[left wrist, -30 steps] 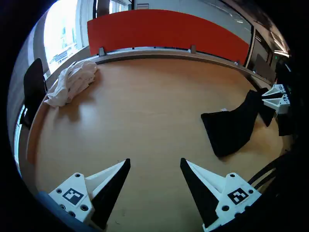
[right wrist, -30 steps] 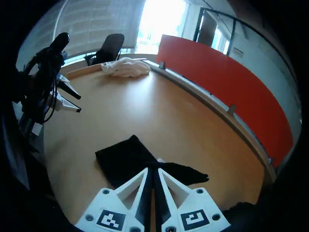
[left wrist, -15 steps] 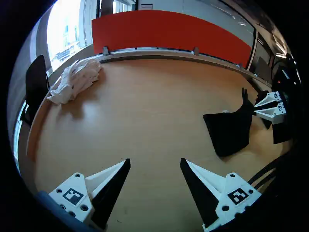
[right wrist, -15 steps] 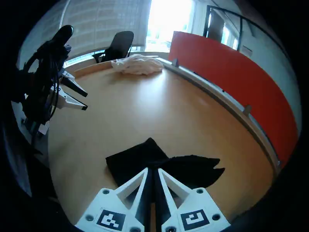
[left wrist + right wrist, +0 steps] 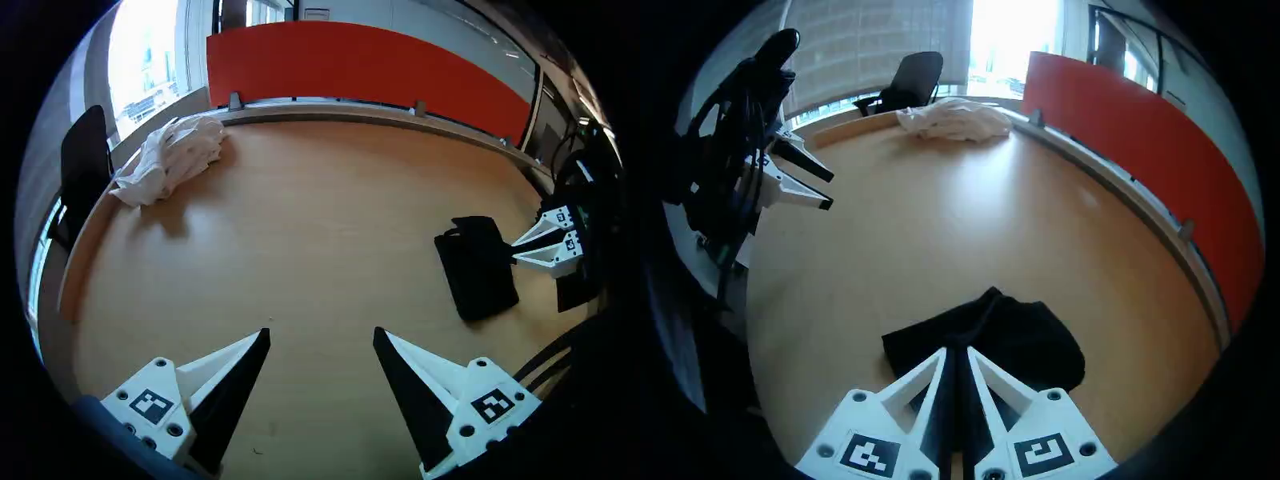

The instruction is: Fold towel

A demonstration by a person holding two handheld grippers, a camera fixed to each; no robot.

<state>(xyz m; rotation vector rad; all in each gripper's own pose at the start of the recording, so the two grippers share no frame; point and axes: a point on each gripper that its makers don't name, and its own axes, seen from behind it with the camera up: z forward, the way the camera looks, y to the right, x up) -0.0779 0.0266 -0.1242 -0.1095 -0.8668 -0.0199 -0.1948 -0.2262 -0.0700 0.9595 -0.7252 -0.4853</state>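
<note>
The right tool (image 5: 958, 352) is pinched narrow on the near edge of the black towel (image 5: 1016, 336), probably to lay its fold flat on the surface (image 5: 960, 216). The left tool (image 5: 320, 332) hangs wide and empty, well apart. A white cloth (image 5: 172, 152) lies far off.

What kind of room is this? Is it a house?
Probably an office, not a house: a long wooden desk, a red divider panel along its far edge, and a black office chair by the bright window.
</note>
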